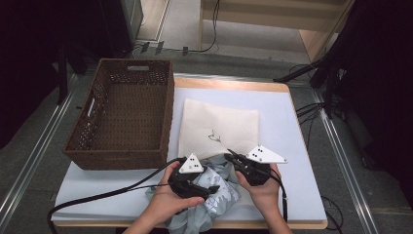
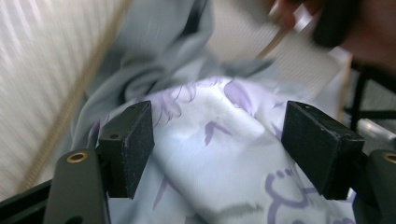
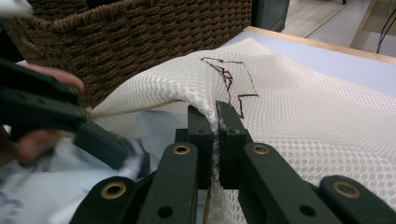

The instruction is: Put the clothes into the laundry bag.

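At the table's near edge the right gripper (image 3: 215, 122) pinches the mesh bag's (image 1: 219, 127) rim while the left gripper (image 2: 219, 140), jaws spread around the garment (image 2: 219, 163), risks letting the half-inserted cloth slide back out toward the edge.

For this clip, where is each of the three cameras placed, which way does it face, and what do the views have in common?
High view: above the table's near side, looking forward and down at the wicker basket and white mesh bag; both forearms and hands show.
Left gripper view: along the open left gripper, at the pale printed cloth.
Right gripper view: along the right gripper, shut on the mesh bag's edge, the basket behind.
Shared: the cloth appears in all three views.
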A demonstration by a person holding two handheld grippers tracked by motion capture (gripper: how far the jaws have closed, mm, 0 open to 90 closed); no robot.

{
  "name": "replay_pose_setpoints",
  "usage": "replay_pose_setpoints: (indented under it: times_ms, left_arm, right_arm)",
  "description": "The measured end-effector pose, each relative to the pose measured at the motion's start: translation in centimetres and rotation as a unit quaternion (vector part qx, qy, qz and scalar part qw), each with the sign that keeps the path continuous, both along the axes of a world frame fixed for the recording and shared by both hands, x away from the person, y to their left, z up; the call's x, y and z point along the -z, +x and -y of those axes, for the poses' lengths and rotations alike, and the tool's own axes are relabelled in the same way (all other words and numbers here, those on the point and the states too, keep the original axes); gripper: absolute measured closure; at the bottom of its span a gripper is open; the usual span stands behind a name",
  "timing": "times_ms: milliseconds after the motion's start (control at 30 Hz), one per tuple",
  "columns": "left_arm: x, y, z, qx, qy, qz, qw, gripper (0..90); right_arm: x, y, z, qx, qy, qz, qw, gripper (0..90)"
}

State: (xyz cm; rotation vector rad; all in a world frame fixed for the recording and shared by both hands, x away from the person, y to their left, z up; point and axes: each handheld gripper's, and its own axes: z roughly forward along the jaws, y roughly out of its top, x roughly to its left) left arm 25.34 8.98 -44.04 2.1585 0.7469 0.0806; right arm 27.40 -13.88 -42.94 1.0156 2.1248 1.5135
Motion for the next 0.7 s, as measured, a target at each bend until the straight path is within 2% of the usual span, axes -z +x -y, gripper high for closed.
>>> replay_pose_setpoints:
  times_ms: [33, 67, 100, 133, 267, 433, 533, 600, 633, 700]
  left_arm:
    - [0.3, 0.1, 0.1, 0.001, 0.009, -0.003, 1.0, 29.3]
    - [0.6, 0.2, 0.2, 0.001, 0.017, 0.002, 0.9999, 43.9]
    - [0.8, 0.2, 0.3, 0.006, 0.027, 0.005, 0.9996, 43.9]
    - [1.0, 0.3, 0.3, 0.006, 0.038, 0.004, 0.9993, 51.0]
    - [0.9, 0.5, 0.1, -0.004, 0.047, 0.014, 0.9988, 79.9]
    - [0.2, 1.0, 0.0, -0.041, 0.037, 0.024, 0.9982, 84.6]
    - [-0.2, 1.4, -0.2, -0.07, 0.027, 0.041, 0.9963, 85.2]
    - [-0.6, 1.4, -0.3, -0.102, 0.019, 0.064, 0.9925, 85.3]
    - [-0.9, 1.5, -0.5, -0.125, 0.005, 0.085, 0.9885, 85.2]
    - [-0.9, 1.5, -0.5, -0.128, -0.003, 0.089, 0.9878, 84.6]
  right_arm:
    - [0.0, 0.0, 0.0, -0.001, -0.001, 0.0, 1.0, 87.2]
    - [0.0, -0.1, -0.1, 0.0, -0.002, 0.001, 1.0, 87.2]
    - [0.0, -0.1, -0.1, 0.0, -0.002, 0.001, 1.0, 87.2]
    - [0.0, -0.1, -0.1, 0.0, -0.001, 0.001, 1.0, 87.2]
    - [0.1, -0.1, -0.1, -0.002, -0.002, 0.002, 1.0, 87.2]
    - [0.0, -0.3, -0.3, -0.007, -0.001, 0.0, 1.0, 87.2]
    - [0.0, -0.4, -0.4, -0.01, -0.003, 0.001, 0.9999, 87.2]
    - [0.0, -0.4, -0.4, -0.01, -0.003, 0.001, 0.9999, 87.2]
    - [0.0, -0.3, -0.4, -0.011, -0.003, 0.0, 0.9999, 87.2]
    - [0.0, -0.3, -0.4, -0.009, -0.004, 0.0, 0.9999, 87.2]
